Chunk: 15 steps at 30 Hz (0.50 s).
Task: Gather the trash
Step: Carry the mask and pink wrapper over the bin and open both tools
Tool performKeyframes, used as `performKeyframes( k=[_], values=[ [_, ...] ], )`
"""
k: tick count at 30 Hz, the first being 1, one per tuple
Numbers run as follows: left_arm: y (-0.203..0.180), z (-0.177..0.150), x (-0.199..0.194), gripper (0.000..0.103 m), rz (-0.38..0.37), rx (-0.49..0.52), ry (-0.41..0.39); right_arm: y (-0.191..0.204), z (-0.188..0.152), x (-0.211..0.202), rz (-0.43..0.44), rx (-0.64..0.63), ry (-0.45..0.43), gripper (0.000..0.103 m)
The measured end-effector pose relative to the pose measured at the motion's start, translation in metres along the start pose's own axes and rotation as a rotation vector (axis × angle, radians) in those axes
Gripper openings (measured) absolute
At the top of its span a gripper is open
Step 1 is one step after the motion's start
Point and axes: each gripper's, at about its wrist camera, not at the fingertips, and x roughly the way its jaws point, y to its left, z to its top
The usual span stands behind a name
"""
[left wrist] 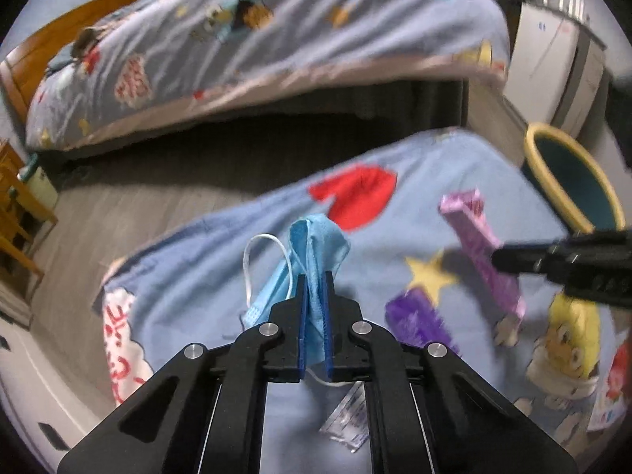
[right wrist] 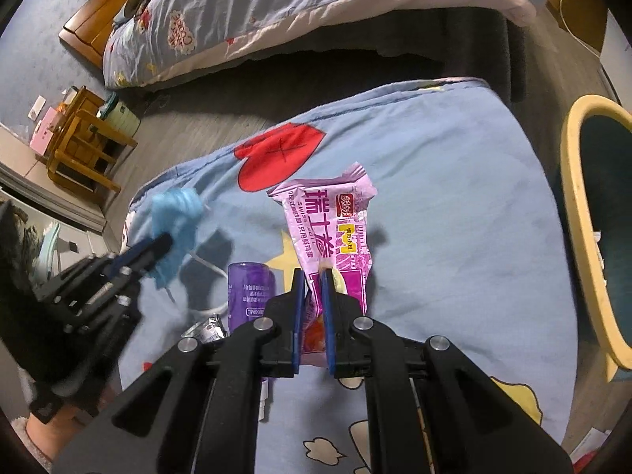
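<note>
My left gripper (left wrist: 315, 278) is shut on a blue face mask (left wrist: 312, 245) and holds it above the blue cartoon bedspread (left wrist: 221, 260); its white ear loop hangs to the left. My right gripper (right wrist: 313, 276) is shut on a pink snack wrapper (right wrist: 331, 229) and holds it upright above the bed. In the right wrist view the left gripper (right wrist: 164, 243) with the mask (right wrist: 173, 213) shows at the left. In the left wrist view the right gripper (left wrist: 499, 254) with the wrapper (left wrist: 482, 245) shows at the right. A yellow-rimmed bin (right wrist: 580, 213) stands to the right of the bed.
A purple bottle (right wrist: 249, 296) and a small clear packet (left wrist: 347, 418) lie on the bedspread. A second bed (left wrist: 256, 39) stands across a strip of wooden floor. A wooden stool (right wrist: 83, 142) is at the left. The bin also shows in the left wrist view (left wrist: 545, 173).
</note>
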Motion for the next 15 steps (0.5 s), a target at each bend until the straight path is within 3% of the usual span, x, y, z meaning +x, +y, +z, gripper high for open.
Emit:
performKeyframes(
  k=[4,15],
  values=[
    [-0.007,0.013,-0.022,0.007,-0.004,-0.004,-0.063,-0.001,0.002,-0.011,-0.001,0.006,-0.020,0.008],
    [-0.044,0.035,-0.058,0.007,-0.041,0.039,-0.123,-0.026,0.007,-0.070,-0.030,0.063,-0.125,0.008]
  ],
)
